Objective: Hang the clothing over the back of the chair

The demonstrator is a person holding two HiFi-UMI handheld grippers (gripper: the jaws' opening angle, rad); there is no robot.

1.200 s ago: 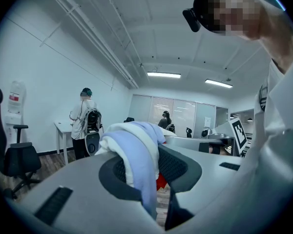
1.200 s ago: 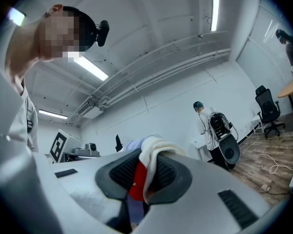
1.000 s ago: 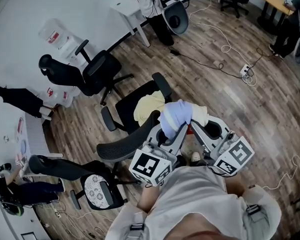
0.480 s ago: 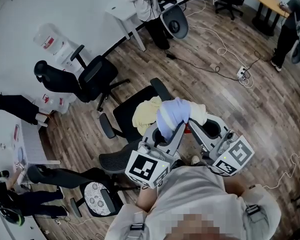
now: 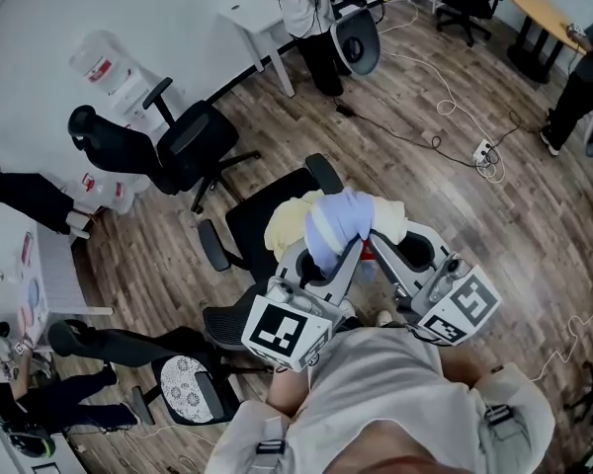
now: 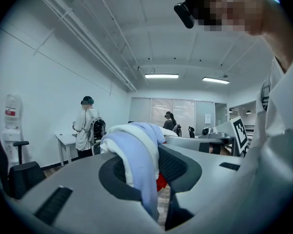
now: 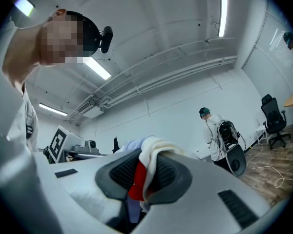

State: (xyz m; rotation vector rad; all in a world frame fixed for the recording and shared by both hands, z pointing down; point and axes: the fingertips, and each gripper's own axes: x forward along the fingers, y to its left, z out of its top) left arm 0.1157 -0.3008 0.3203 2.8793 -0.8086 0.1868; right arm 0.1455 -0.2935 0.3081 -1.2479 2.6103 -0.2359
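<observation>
A bunched garment (image 5: 341, 220), lavender and pale yellow with a red patch, hangs above the seat of a black office chair (image 5: 262, 215). Both grippers hold it from the near side. My left gripper (image 5: 326, 253) is shut on its lavender fold; in the left gripper view the cloth (image 6: 136, 150) drapes down between the pads of the left gripper (image 6: 146, 172). My right gripper (image 5: 381, 240) is shut on the pale edge; in the right gripper view the cloth (image 7: 154, 152) and the red patch are pinched by the right gripper (image 7: 144, 179). The chair's backrest (image 5: 222, 319) is mostly hidden under the left marker cube.
A second black chair (image 5: 173, 146) stands at the back left beside water bottles (image 5: 104, 67). Another chair (image 5: 183, 388) sits at the lower left. A person (image 5: 311, 8) stands by a white table (image 5: 252, 13). Cables and a power strip (image 5: 484, 151) lie on the wood floor at right.
Both grippers have carried the garment a little up and along over the chair. The chair's backrest now lies lower in the head view, under the left marker cube.
</observation>
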